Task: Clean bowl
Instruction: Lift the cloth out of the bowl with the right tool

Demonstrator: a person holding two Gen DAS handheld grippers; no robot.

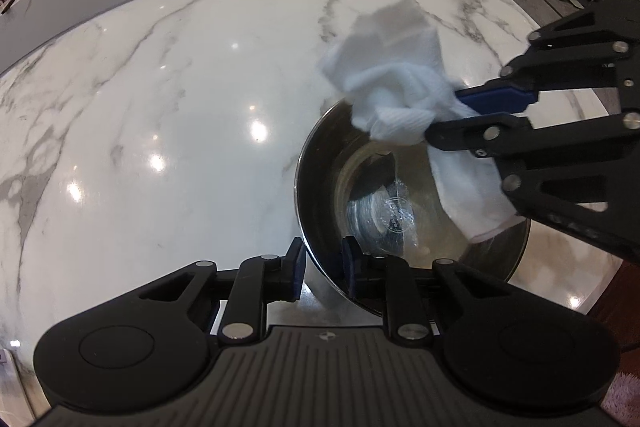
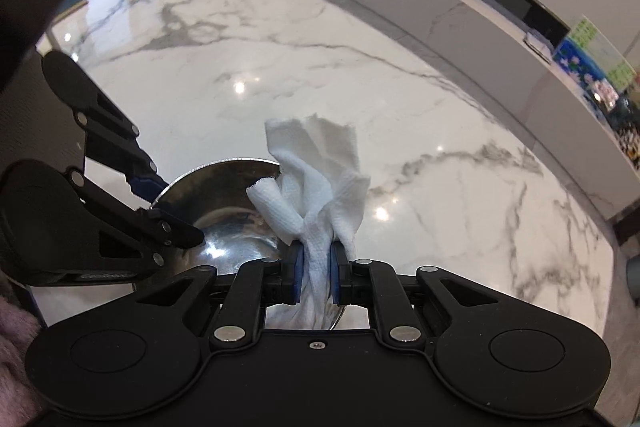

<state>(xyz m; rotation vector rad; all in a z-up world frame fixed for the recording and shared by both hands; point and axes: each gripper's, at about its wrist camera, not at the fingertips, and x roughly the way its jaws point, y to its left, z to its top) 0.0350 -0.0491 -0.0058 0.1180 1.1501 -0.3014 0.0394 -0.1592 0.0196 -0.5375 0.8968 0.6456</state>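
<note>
My left gripper (image 1: 323, 269) is clamped on the near rim of the steel bowl (image 1: 332, 163), one pad outside the wall and one inside, so the bowl stays put on the marble table (image 1: 160, 87) while I work; the bowl sits near the table's edge, right in front of me, tilted a little toward that grip, I'd say; my right gripper (image 2: 316, 277) is closed tight on a bunched white paper towel (image 2: 316, 167), jaws squeezing the twisted middle so a loose wad sticks out ahead as the wiping end; from the left camera the towel hangs over the bowl's far rim, part of it trailing down inside; the polished bottom shows reflections, and I can't tell whether any dirt is left; my guess is I'm mid-wipe, the bowl braced on one side so the towel can press against the other.
</note>
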